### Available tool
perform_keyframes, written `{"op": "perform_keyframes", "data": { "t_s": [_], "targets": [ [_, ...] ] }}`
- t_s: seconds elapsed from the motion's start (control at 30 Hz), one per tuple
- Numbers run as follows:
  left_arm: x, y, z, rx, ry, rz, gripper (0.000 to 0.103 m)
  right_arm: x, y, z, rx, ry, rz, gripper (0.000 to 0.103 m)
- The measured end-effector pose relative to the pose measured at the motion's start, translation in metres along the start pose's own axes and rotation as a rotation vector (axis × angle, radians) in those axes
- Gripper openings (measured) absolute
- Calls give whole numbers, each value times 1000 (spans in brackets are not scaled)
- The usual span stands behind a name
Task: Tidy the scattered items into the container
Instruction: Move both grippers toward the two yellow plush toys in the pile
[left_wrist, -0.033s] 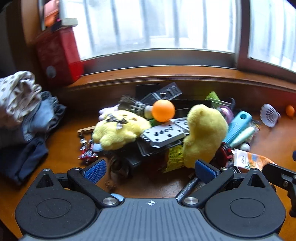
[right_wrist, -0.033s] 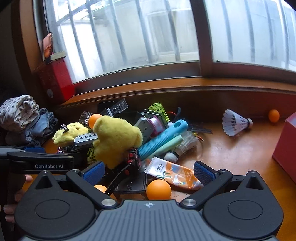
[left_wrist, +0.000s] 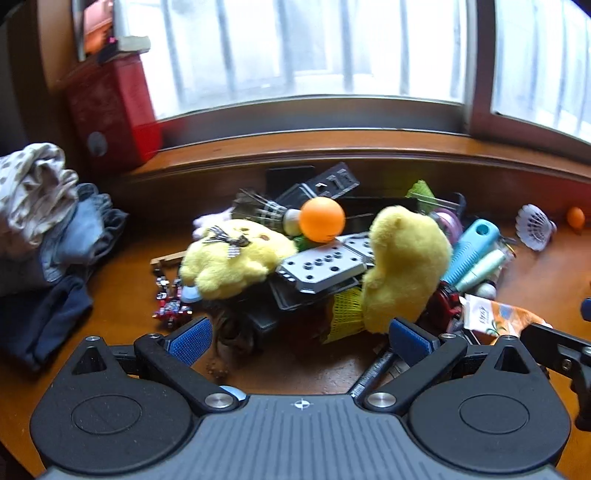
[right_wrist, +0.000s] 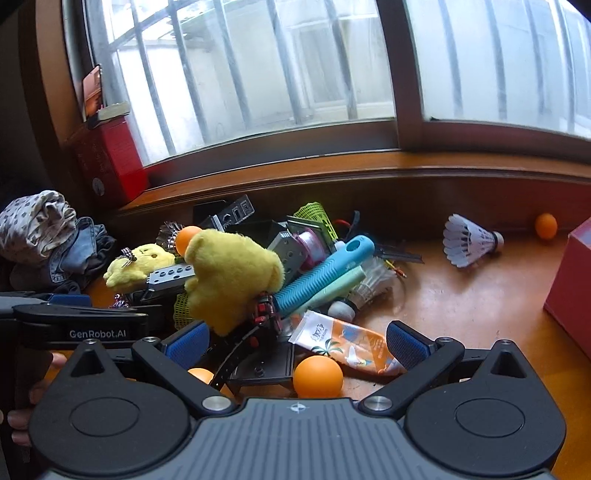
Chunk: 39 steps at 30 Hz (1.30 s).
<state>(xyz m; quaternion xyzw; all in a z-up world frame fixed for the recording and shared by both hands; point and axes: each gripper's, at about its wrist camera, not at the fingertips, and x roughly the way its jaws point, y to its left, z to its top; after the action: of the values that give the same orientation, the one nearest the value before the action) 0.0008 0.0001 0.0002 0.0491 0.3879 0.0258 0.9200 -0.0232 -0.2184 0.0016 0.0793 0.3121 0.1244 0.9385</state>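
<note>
The pile (right_wrist: 258, 280) of toys sits at your twelve o'clock under the window, a yellow plush (right_wrist: 229, 273) on top, an orange ball (right_wrist: 317, 376) just inside your right gripper (right_wrist: 295, 341), and both it and your left gripper (left_wrist: 301, 338) gape wide, holding nothing.

There are 2 yellow plush toys: 1 with a checked bow (right_wrist: 138, 262) and 1 larger, turned away (right_wrist: 231, 275). Orange balls number 4 in the right wrist view: 1 on the pile (right_wrist: 186, 236), 1 in front (right_wrist: 317, 376), 1 half hidden beside it (right_wrist: 199, 373), 1 far right by the wall (right_wrist: 546, 226). There are 2 shuttlecocks, 1 white (right_wrist: 469, 240) and 1 dark (left_wrist: 264, 210), 1 orange tube (right_wrist: 351, 343), 1 blue handle (right_wrist: 325, 273), 1 red box (right_wrist: 110, 157) and 1 heap of clothes (right_wrist: 48, 236)
</note>
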Motion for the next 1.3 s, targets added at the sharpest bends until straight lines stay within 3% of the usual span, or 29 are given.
{"op": "perform_keyframes", "data": {
  "t_s": [0.3,0.37,0.57,1.17,1.3],
  "targets": [
    [11,-4,1,-63,35,8,103,7,12,-1,-36,34,20,103],
    [8,9,-4,-23,24,-40,103,7,13,1,-23,48,12,103],
    [14,14,-7,-32,49,-38,103,10,26,-2,-16,73,15,103],
    [5,33,-25,-76,59,-129,103,10,45,-1,-107,74,54,101],
    [6,39,-24,-82,57,-107,103,12,50,-1,-121,85,59,101]
  ]
}}
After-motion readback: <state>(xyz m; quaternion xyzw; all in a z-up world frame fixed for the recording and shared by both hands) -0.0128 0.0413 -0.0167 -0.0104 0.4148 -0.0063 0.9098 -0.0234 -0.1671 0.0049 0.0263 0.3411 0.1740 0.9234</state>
